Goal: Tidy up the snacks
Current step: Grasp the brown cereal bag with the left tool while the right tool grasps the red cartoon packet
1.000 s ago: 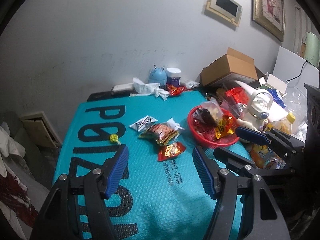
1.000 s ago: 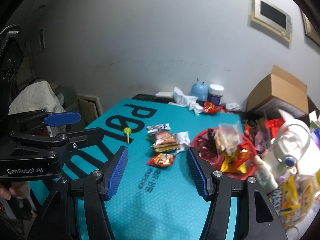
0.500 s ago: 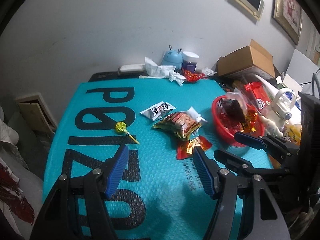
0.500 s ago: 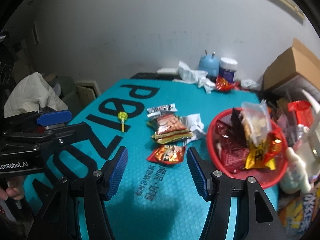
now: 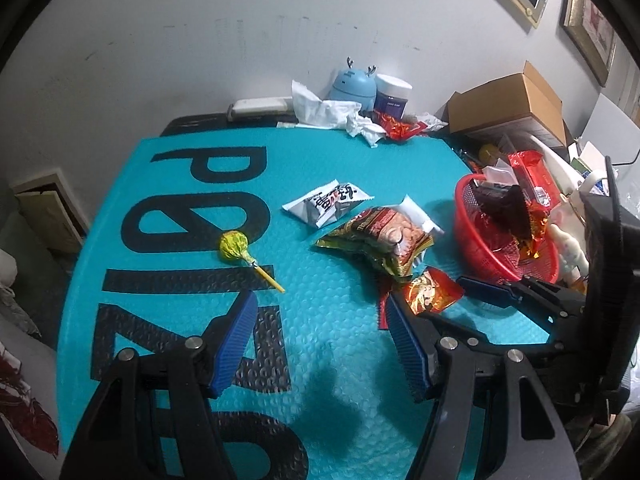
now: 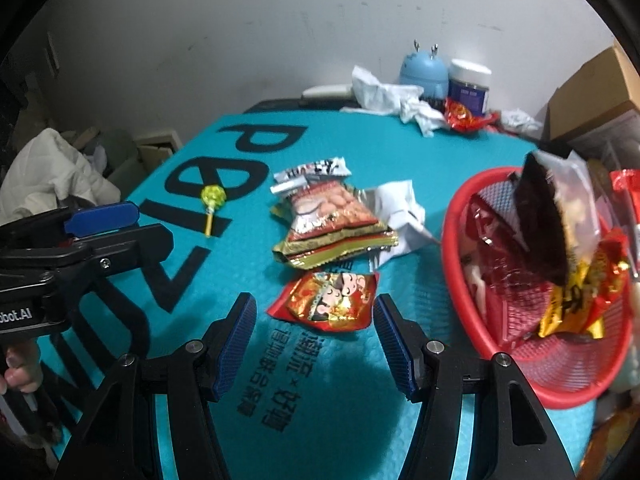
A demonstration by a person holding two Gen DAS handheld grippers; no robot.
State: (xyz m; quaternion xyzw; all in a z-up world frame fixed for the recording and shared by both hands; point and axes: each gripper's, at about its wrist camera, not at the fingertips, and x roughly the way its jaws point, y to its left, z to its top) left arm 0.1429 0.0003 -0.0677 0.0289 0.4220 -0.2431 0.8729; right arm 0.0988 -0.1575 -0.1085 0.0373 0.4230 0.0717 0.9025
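Loose snacks lie on a teal mat (image 5: 180,240): a yellow lollipop (image 5: 234,246) (image 6: 213,197), a white and black packet (image 5: 328,204) (image 6: 312,170), a stack of peanut packs (image 5: 380,240) (image 6: 332,224) and a small red packet (image 5: 430,294) (image 6: 330,300). A red basket (image 5: 464,216) (image 6: 452,240) on the right holds several packets. My left gripper (image 5: 320,340) is open over bare mat, with the lollipop ahead to its left. My right gripper (image 6: 314,332) is open; the small red packet shows just beyond its tips, untouched by the pads.
At the back by the wall stand a blue antlered gadget (image 5: 354,84), a white-lidded jar (image 5: 392,94), crumpled tissues (image 5: 328,112) and a red wrapper (image 5: 396,128). A cardboard box (image 5: 512,104) and more clutter crowd the right. The mat's left edge drops off to laundry.
Both grippers have come down and forward over the mat, so the snacks look larger and nearer. The small red packet now lies at the right gripper's tips. Neither opening has changed.
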